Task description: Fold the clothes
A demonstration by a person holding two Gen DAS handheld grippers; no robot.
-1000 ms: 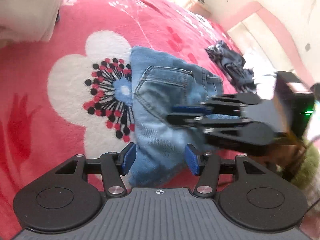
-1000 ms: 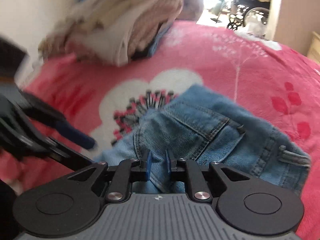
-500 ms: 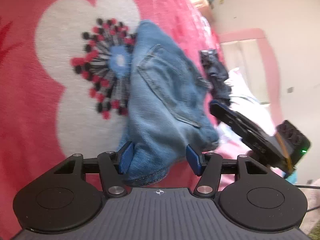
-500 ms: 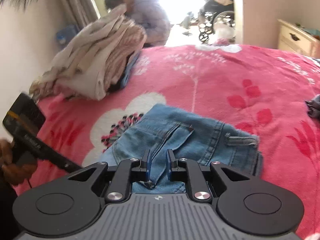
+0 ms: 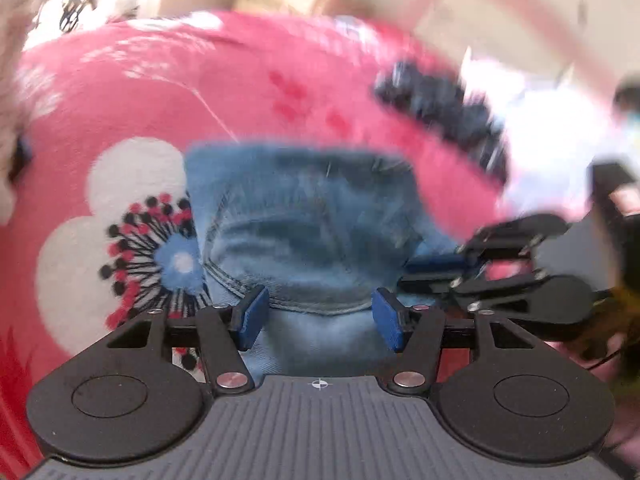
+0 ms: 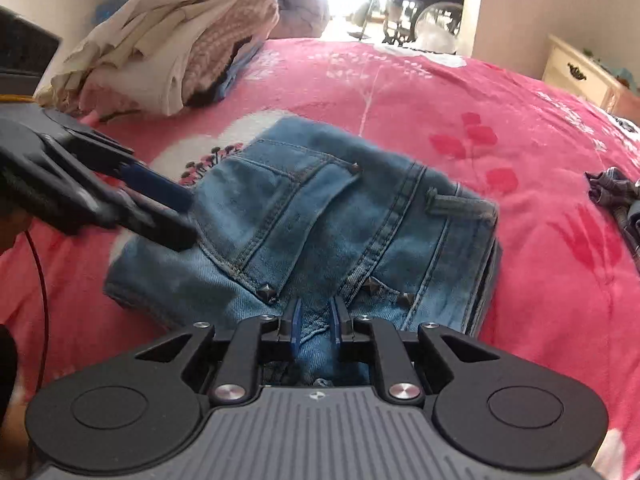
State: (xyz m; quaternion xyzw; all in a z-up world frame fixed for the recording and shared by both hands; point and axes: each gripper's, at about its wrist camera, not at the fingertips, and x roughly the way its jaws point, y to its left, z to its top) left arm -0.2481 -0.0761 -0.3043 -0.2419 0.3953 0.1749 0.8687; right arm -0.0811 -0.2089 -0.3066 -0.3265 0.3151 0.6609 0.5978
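Folded denim shorts (image 6: pixel 320 220) lie on the pink bed blanket (image 6: pixel 500 100). Right claw (image 6: pixel 316 320) nearly closed, pinching their near edge. Left claw (image 5: pixel 318 312) half spread over the denim, gripping nothing.

left wrist view motion-blurred; dark garment (image 5: pixel 440 120) smeared, unreadable; jeans (image 6: pixel 320 232) near edge hidden behind gripper body.

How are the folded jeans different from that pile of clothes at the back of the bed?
The jeans are one blue denim piece, folded into a compact block; the pile of clothes is several cream and beige pieces heaped loosely. The jeans lie near the middle of the bed, with the right gripper closed on their near edge; the pile sits untouched by the far edge. Both rest on the pink blanket.
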